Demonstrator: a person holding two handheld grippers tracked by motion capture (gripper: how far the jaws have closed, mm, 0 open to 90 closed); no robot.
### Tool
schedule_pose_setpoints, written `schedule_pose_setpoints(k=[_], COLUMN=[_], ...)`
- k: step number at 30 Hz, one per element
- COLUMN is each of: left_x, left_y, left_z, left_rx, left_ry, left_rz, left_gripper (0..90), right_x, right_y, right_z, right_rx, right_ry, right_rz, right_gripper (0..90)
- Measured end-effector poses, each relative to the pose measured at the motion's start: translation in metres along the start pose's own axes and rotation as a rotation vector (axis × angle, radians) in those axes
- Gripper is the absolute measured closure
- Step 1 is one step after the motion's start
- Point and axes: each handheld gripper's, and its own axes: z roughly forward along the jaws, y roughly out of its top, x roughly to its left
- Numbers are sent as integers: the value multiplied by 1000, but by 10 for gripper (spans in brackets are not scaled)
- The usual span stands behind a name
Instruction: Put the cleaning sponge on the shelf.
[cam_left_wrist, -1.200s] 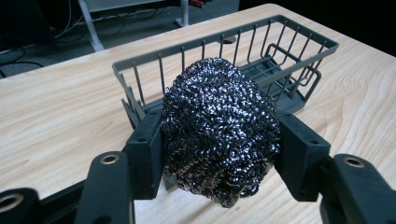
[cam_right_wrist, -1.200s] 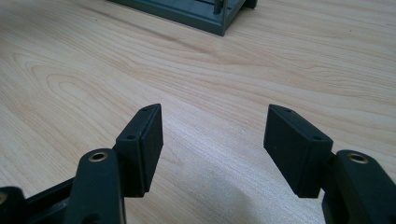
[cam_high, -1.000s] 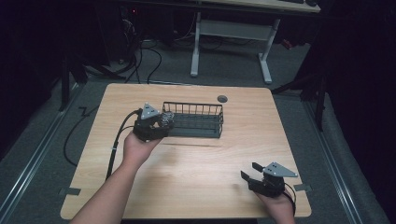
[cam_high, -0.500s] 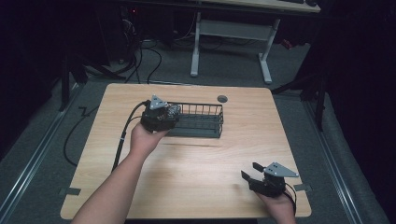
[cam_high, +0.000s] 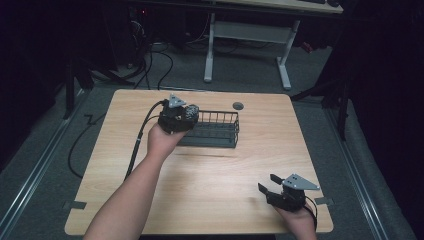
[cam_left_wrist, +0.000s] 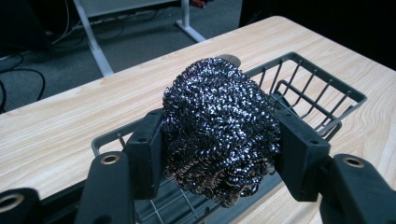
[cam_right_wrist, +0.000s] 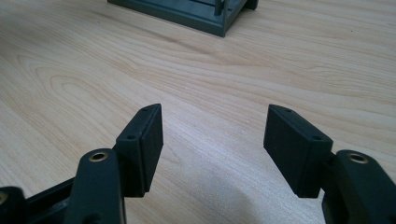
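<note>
Steel wool scourer (cam_left_wrist: 219, 135), a tight ball of shiny coiled wire, sits clamped between the two black jaws of the left gripper (cam_left_wrist: 219, 149), each pad pressed into one side of it. In the left gripper view the ball hangs over the near end of a dark wire basket (cam_left_wrist: 322, 93), above the basket's rim and mesh floor rather than resting inside; whether its underside touches the wires cannot be told. In the high view the left gripper (cam_high: 186, 117) is at the left end of that basket (cam_high: 215, 130), which stands on the far middle part of the wooden counter (cam_high: 210, 180), and the person's left hand (cam_high: 162, 140) and bare forearm reach up to it from the bottom edge. A black cable (cam_high: 137, 145) trails from the gripper back across the counter toward the near left.

The right gripper (cam_high: 270, 185) lies low at the near right corner of the counter, held in the person's right hand (cam_high: 295, 220), well apart from the basket. In the right gripper view its jaws stand wide apart with only bare wood grain between them, and a corner of the basket (cam_right_wrist: 210, 18) shows at the top edge.
</note>
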Motion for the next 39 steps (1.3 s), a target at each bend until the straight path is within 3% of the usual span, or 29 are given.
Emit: schedule_pose_setpoints(k=[12, 26, 39], left_x=[0, -3, -4], left_y=[0, -7, -8], left_z=[19, 36, 38], left_rx=[31, 90, 98], left_ry=[28, 42, 45], left_rz=[29, 0, -6], left_gripper=[416, 411, 405], right_x=[0, -1, -1], right_y=[-1, -2, -2], right_z=[0, 0, 0], right_rx=[3, 4, -2], right_ry=[3, 12, 8], right_rz=[3, 9, 8], right_gripper=[379, 379, 380])
